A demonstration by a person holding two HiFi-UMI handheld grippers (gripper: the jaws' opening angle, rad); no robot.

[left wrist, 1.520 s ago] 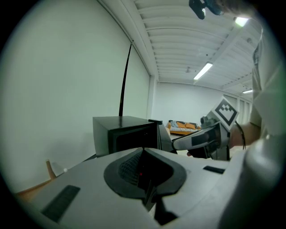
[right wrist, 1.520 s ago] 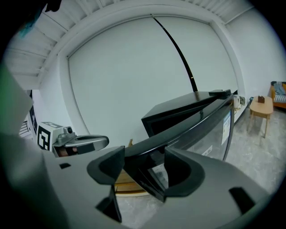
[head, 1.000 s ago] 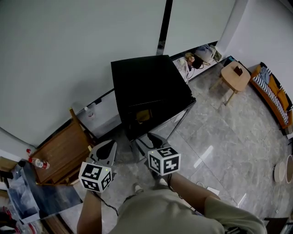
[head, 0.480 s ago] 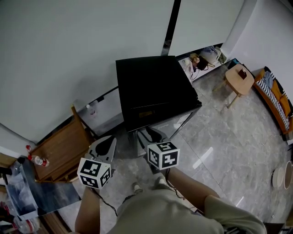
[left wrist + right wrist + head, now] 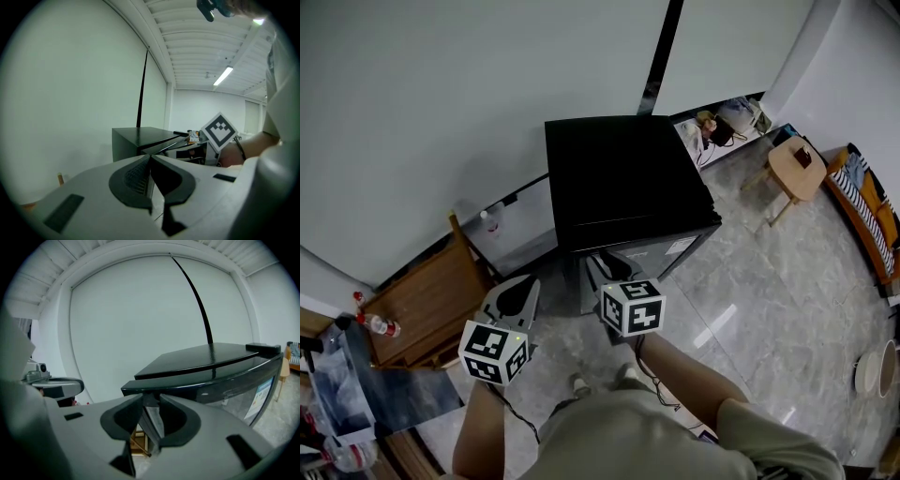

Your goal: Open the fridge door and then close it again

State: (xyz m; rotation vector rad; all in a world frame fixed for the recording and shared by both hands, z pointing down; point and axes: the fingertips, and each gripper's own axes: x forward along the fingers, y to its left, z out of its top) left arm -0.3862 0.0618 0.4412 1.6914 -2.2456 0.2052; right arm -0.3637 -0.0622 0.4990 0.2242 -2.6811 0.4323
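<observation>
The black fridge (image 5: 623, 178) is set on the grey tiled floor (image 5: 741, 272) with its back to the white wall (image 5: 469, 112). Its fridge door (image 5: 243, 385) is seen all but shut against the body.

The right tool (image 5: 602, 267) is held at the left front corner of the fridge, just under the top rim of the door. Its jaws have just been closing and are seen narrowly apart in the right gripper view (image 5: 151, 399). The left edge of the door is seen in the gap between them, but a press of the pads on it cannot be made out.

The left tool (image 5: 517, 291) is held in the air to the left of the fridge, apart from it. Its jaws are closed together with nothing between them, as shown in the left gripper view (image 5: 150, 157).

A wooden chair (image 5: 431, 305) is placed at the wall left of the fridge.
</observation>
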